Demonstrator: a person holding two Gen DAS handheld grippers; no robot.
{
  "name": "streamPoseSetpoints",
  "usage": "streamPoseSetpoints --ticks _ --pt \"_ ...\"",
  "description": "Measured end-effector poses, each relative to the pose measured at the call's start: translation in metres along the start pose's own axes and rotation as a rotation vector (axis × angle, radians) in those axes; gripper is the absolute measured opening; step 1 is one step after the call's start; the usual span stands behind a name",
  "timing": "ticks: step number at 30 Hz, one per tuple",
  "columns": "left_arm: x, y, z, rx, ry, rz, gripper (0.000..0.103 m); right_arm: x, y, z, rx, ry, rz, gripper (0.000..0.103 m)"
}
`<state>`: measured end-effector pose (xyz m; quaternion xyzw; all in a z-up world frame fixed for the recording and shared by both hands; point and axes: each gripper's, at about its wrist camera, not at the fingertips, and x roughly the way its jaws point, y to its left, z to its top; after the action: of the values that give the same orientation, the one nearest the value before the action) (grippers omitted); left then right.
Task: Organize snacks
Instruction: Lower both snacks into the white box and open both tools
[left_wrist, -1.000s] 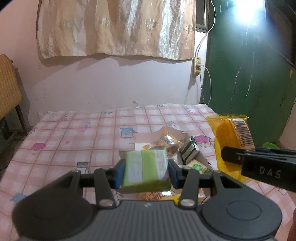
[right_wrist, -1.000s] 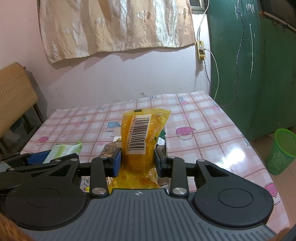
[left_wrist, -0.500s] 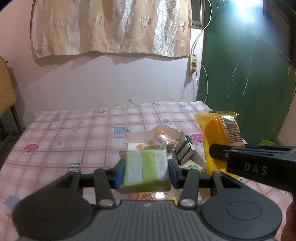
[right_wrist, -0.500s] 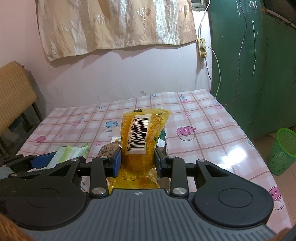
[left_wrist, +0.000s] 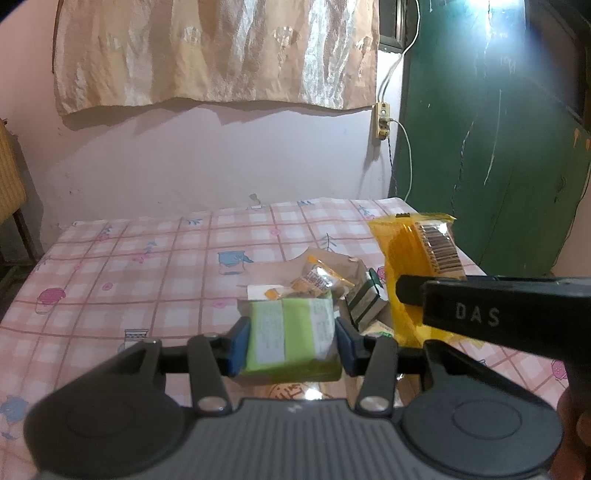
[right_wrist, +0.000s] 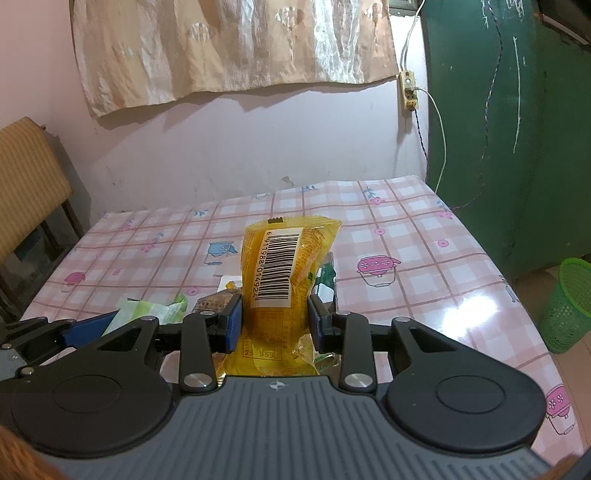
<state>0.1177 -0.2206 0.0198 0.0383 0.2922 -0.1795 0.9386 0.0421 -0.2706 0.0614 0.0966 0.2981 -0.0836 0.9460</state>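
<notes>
**A:** Status on the snacks?

**B:** Green packet is pinched between the left gripper pads, held crosswise, flat face toward the camera. Yellow packet is pinched in the right gripper, long axis pointing forward and up from the fingers, barcode facing back. Both held above the table.

**A:** Where's the drop target?

**B:** My read: the open cardboard box. It sits just ahead of the left gripper and slightly to its right, and a bit below. It already holds an orange-wrapped snack and a dark green striped pack, which leans at the box's right side.

**A:** Which hand is nearer?

**B:** Left, I'd say. From the left wrist view the box is directly beyond the green packet. From the right wrist view the yellow packet hides most of the box; only bits show either side of it. The right gripper sits just to the right of the left one, close alongside.

**A:** Risk?

**B:** The yellow packet is tall and the box is already crowded. It probably needs to be laid down lengthwise. The green one likely drops in flat.
</notes>
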Motion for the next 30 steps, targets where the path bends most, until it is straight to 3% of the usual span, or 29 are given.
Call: streamPoseSetpoints --ticks 8,14,15,16,18,24,27,30 --pt "0.017 0.0 0.0 0.001 0.01 -0.024 0.047 0.027 0.0 0.009 -0.003 0.02 0.005 0.038" --pt "0.03 0.0 0.002 -0.016 0.007 -0.125 0.048 0.047 -0.001 0.016 -0.01 0.021 -0.008 0.04" --pt "0.032 0.0 0.002 -0.014 0.01 -0.139 0.05 0.049 -0.002 0.018 -0.009 0.012 0.001 0.05" --pt "0.032 -0.001 0.002 -0.012 0.007 -0.138 0.062 0.05 -0.002 0.019 -0.009 0.003 0.011 0.067" --pt "0.031 0.001 0.001 -0.027 -0.01 -0.139 0.078 0.048 -0.001 0.021 -0.015 -0.019 0.001 0.087" --pt "0.016 0.006 -0.004 -0.053 0.005 -0.116 0.08 0.021 -0.006 0.017 -0.002 -0.06 -0.016 0.087" --pt "0.0 0.004 -0.005 -0.049 0.0 -0.084 0.094 0.0 -0.006 0.012 -0.023 -0.078 -0.044 0.088" --pt "-0.021 0.003 -0.009 -0.047 -0.009 -0.042 0.099 -0.026 -0.006 0.003 -0.044 -0.099 -0.069 0.103"
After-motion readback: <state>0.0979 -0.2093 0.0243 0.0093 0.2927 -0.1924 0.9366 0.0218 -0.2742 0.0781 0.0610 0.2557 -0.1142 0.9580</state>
